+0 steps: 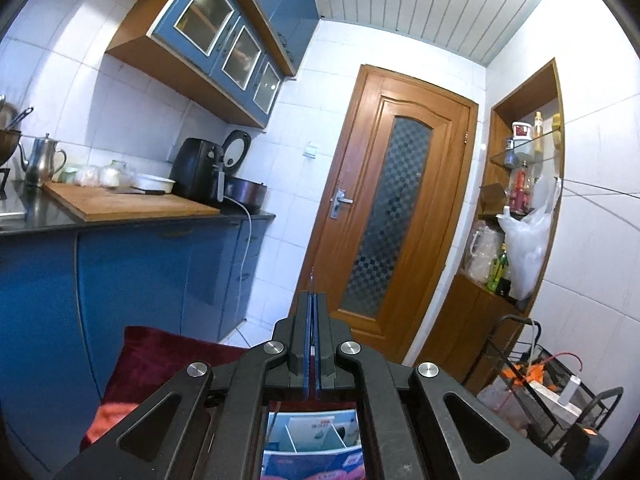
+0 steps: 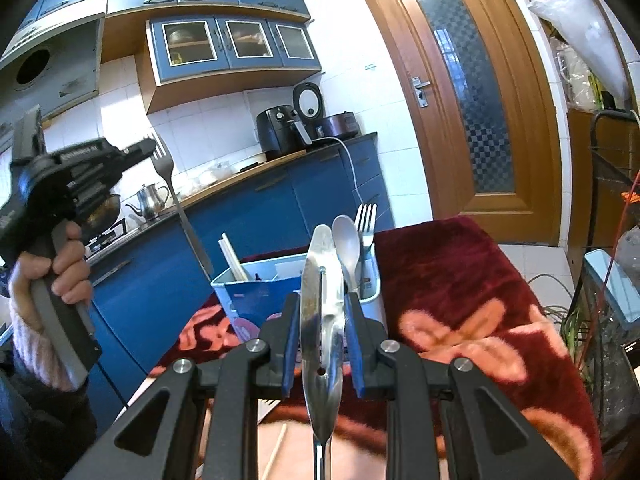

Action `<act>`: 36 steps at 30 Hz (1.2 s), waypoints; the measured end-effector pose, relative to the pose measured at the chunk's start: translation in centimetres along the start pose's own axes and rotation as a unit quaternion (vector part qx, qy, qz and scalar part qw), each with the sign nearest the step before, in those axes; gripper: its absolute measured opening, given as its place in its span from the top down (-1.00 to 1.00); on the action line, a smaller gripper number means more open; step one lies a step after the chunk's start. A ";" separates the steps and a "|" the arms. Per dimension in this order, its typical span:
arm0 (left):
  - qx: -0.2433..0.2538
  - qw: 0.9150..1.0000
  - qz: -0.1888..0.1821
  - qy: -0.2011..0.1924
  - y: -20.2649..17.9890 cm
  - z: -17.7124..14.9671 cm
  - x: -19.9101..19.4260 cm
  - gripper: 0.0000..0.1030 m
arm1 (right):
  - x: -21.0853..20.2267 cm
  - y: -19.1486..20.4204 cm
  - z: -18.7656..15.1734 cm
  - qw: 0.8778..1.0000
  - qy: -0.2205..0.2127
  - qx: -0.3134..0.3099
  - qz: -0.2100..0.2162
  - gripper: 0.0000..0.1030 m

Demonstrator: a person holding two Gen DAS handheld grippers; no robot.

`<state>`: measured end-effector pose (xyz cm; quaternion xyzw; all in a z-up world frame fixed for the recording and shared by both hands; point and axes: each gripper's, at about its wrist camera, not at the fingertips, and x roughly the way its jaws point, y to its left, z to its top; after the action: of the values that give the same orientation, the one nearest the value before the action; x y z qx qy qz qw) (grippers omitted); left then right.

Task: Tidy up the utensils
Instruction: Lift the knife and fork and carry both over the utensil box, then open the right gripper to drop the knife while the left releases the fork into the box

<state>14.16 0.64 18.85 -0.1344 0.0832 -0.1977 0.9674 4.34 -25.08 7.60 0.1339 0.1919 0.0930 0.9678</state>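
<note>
- Ladle (image 2: pixel 323 320) clamped betw. right gripper (image 2: pixel 322 344) pads, jaws partly closed on its bowl edge-on; long axis along the fingers, handle running back under the gripper, bowl tip fwd.
- Blue box (image 2: pixel 256 300) dead ahead & just below ladle tip, on red blanket (image 2: pixel 460 280); right hand clearly nearer to it – coming move likely tip down & fwd into a slot.
- Fork (image 2: pixel 176 196) pinched near its head in left gripper (image 2: pixel 150 148), jaws fully closed on the thin metal; handle hanging down-right toward box's left rim, whether touching: can't tell.
- In left wrist view only fork's thin edge (image 1: pixel 312 280) poking past shut fingertips of left gripper (image 1: pixel 313 300); box (image 1: pixel 312 440) seen below, white dividers inside.
- Box contents: spoon (image 2: pixel 347 248) & second fork (image 2: pixel 366 224) upright in right compartment, chopsticks (image 2: pixel 234 260) leaning at left.
- Loose chopstick (image 2: pixel 278 452) lying on blanket near cam, not yet sorted.
</note>
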 end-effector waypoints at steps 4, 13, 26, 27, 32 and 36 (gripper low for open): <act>-0.014 1.000 0.002 0.006 1.2 -0.8 1.9 0.99 | 0.2 -0.4 0.7 1.000 -0.010 0.000 -0.009 0.54; -0.047 0.998 0.010 0.051 4.2 -4.5 5.8 0.99 | 2.4 -0.9 3.7 0.998 -0.053 -0.013 -0.037 0.54; -0.040 0.996 0.016 0.074 4.8 -7.0 7.0 0.99 | 8.5 -1.2 8.1 0.990 -0.128 -0.025 -0.047 0.54; -0.040 0.996 0.016 0.076 4.8 -7.1 7.1 0.99 | 9.2 -1.4 8.3 0.990 -0.130 -0.022 -0.048 0.54; -0.045 0.996 0.017 0.081 5.0 -7.6 7.2 0.99 | 11.2 -2.1 8.7 0.988 -0.146 -0.006 -0.055 0.54; -0.048 0.995 0.018 0.083 5.2 -7.8 7.3 0.99 | 12.0 -2.1 8.6 0.983 -0.168 -0.012 -0.070 0.54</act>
<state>21.01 0.56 9.12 -0.1618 0.1749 -0.1867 0.9531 18.91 -26.22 10.50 0.1222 0.0345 0.0034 0.9919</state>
